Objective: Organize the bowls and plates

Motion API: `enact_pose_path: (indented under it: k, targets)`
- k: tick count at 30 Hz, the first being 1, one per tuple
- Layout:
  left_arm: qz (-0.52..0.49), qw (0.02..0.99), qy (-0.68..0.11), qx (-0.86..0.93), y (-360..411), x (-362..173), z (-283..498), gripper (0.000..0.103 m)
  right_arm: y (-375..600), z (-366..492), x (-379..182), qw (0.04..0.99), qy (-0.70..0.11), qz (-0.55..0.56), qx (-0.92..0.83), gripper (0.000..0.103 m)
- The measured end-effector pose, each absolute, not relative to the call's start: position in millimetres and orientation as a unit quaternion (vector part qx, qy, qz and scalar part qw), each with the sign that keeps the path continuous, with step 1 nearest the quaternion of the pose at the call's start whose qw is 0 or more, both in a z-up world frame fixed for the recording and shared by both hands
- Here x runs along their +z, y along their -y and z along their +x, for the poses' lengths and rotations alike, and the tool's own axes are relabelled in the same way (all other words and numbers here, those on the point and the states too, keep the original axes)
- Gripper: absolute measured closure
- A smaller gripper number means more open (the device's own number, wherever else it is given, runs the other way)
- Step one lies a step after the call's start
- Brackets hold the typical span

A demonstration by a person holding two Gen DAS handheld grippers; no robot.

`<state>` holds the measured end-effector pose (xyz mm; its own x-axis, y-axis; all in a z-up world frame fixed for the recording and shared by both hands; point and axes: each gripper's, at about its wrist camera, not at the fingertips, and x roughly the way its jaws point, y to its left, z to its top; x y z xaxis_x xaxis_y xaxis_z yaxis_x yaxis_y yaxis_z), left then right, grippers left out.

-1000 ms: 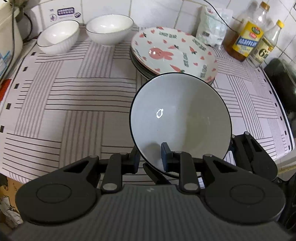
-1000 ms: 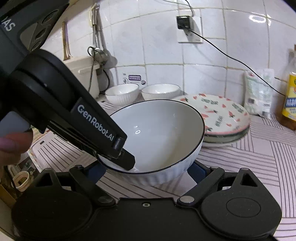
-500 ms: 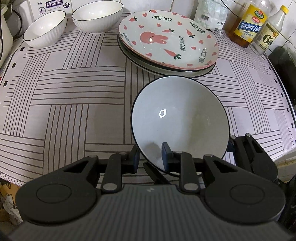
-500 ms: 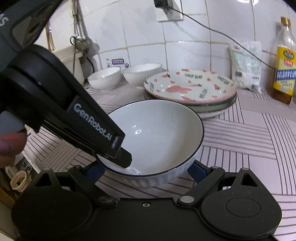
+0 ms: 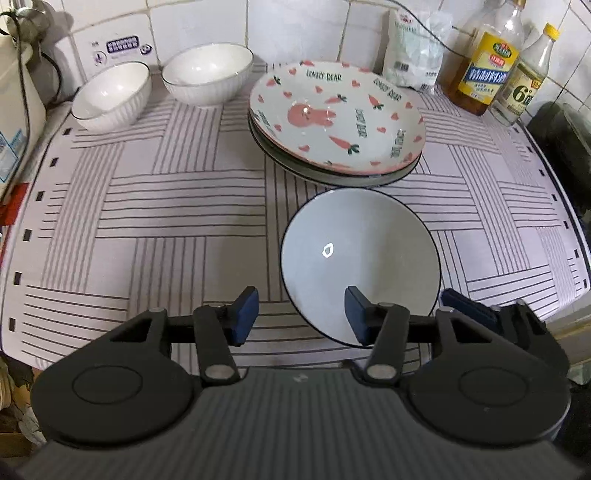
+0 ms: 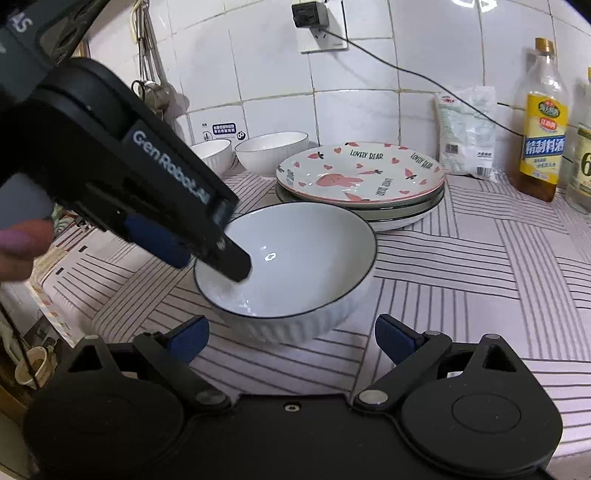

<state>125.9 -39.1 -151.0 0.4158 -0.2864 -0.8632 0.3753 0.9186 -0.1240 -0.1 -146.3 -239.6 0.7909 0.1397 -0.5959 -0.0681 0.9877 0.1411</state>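
Evenly lit from overhead, slightly cool and dim. Small bright glint in the bowl (image 5: 360, 258) just beyond the jaws, repeated in the right wrist view. Glare on the wall tiles (image 6: 498, 22) far above the jaws. Soft shadow under the stacked plates (image 6: 360, 184). Strong fisheye bending at the edges, counter (image 5: 166, 206) stripes curving. Slightly soft near the left border.

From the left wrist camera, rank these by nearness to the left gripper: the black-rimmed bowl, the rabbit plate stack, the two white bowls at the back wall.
From the left gripper:
1. Black-rimmed bowl, its near rim between the open fingers.
2. Rabbit plate stack, just beyond that bowl, center-right.
3. Two white bowls at the back left, by the tiled wall; too close to each other to rank.
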Motion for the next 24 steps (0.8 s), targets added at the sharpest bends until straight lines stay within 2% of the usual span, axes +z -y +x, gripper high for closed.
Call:
enact_pose_path:
  k: [3,5,9,17,24]
  targets:
    - [0.040,0.846,-0.496,-0.193,30.1,-140.9,123.7,0.050,149.7,-10.2,-226.7,0.948,-0.310,0.046,0.051,0.005]
    - [0.039,0.849,-0.491,-0.192,25.0,-134.9,121.9,0.050,151.1,-15.1,-217.0,0.951,-0.305,0.034,0.046,0.010]
    - [0.037,0.857,-0.481,-0.178,12.6,-123.9,117.3,0.050,152.6,-18.9,-197.9,0.954,-0.296,0.020,0.037,0.015]
    - [0.024,0.873,-0.462,-0.153,-5.6,-105.1,117.2,0.049,161.9,-6.1,-160.8,0.958,-0.279,0.051,0.041,0.015]
    - [-0.001,0.892,-0.431,-0.135,-8.8,-95.7,126.3,0.046,161.5,23.5,-140.2,0.965,-0.254,0.003,0.069,0.015]
